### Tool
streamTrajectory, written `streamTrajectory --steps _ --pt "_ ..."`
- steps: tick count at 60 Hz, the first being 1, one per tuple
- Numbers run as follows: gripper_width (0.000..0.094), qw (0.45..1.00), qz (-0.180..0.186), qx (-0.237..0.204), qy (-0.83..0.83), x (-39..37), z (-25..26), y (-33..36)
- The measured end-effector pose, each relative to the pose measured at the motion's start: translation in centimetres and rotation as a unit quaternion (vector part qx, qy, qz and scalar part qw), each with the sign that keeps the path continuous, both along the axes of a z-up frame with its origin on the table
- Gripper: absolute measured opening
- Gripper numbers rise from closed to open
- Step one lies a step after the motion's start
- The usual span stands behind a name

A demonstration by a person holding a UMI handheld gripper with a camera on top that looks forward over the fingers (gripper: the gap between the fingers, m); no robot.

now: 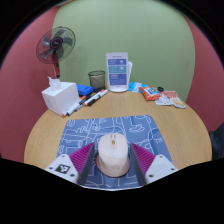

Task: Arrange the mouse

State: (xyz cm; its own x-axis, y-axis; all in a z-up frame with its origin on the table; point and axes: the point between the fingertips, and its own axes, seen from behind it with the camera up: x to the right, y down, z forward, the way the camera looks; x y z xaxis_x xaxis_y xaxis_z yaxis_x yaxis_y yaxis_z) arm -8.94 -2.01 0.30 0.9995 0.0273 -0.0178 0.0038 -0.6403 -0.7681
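Observation:
A cream-white mouse (113, 155) sits between my gripper's (112, 166) two fingers, over the near edge of a blue patterned mouse mat (100, 128). Both pink pads touch the mouse's sides, so the gripper is shut on it. I cannot tell whether the mouse rests on the mat or is held just above it. The mat lies on a round wooden table (170, 125).
At the back of the table stand a small fan (56, 46), a white tissue box (60, 98), a mesh pen cup (96, 78) and a white-and-blue card (119, 72). Markers (92, 97) lie near the tissue box. Orange packets (160, 95) lie at the right.

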Motion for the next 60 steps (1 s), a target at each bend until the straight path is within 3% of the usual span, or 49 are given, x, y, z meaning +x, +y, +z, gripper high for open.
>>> streamTrajectory --steps 2,3,6,11,33,60 --pt "0.0779 1.0 0.003 0.0 0.001 -0.3 0.7 -0.4" --pt "0.0858 1.0 0.003 0.001 0.0 -0.3 1.1 -0.6" --pt "0.0818 1.0 -0.003 0.004 -0.005 -0.3 2.7 -1.5" --pt "0.0853 1.0 -0.012 0.013 -0.022 -0.3 6.0 -3.6" --pt "0.0843 0.997 -0.017 0.058 -0.048 -3.0 19.0 -16.8" --pt "0.0842 0.996 -0.035 0.071 -0.049 -6.1 21.7 -31.7"
